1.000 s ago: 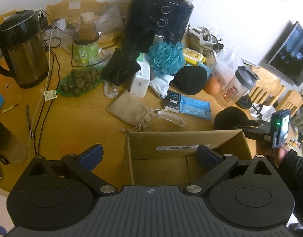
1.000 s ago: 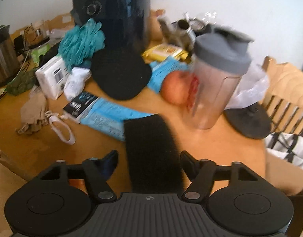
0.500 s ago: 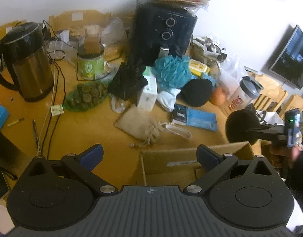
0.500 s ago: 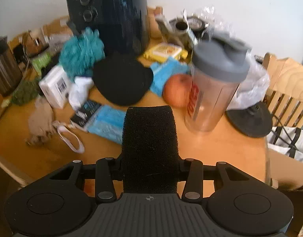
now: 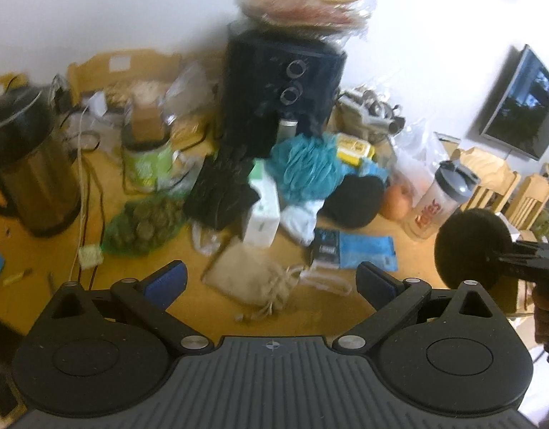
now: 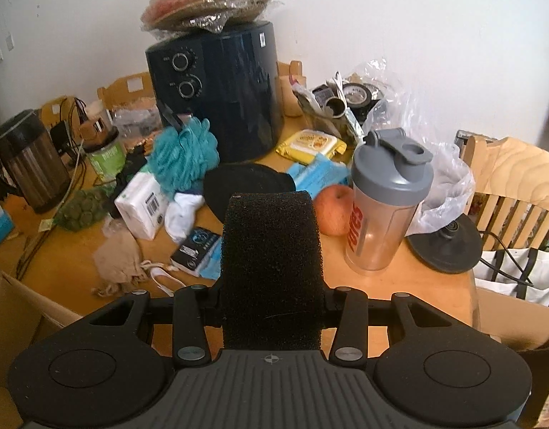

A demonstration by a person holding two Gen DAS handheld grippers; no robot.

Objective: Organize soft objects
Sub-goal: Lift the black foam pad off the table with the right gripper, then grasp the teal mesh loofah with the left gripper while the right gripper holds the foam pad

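Right gripper (image 6: pixel 272 307) is clamping a black foam sponge (image 6: pixel 272 268), which is standing upright between its closed-in fingers and rising above them; in the left wrist view the same sponge (image 5: pixel 471 248) is hanging in the air off the right edge of the wooden table (image 5: pixel 60 250), pinched at its rim. Left gripper (image 5: pixel 271 279) is hovering over the table with its blue-padded fingers (image 5: pixel 167 280) spread wide, gripping nothing. Beneath that gap a beige drawstring pouch (image 5: pixel 253 279) is lying flat, with a white cord loop trailing beside it. Further back, a teal bath pouf (image 5: pixel 303 168) is sitting against the dark air fryer (image 5: pixel 281 93), touching a black round cap (image 5: pixel 356 200) and white socks (image 5: pixel 299 218). A white tissue pack (image 5: pixel 262 211) is leaning just left of the socks, and black gloves (image 5: pixel 221 193) are bunching against it. An apple (image 6: pixel 333 209) is resting between the cap and a grey-lidded shaker bottle (image 6: pixel 385 207). A steel kettle (image 5: pixel 28 164) is standing at the far left. Cardboard box edges (image 6: pixel 13 307) are showing at the lower left and lower right of the right wrist view.
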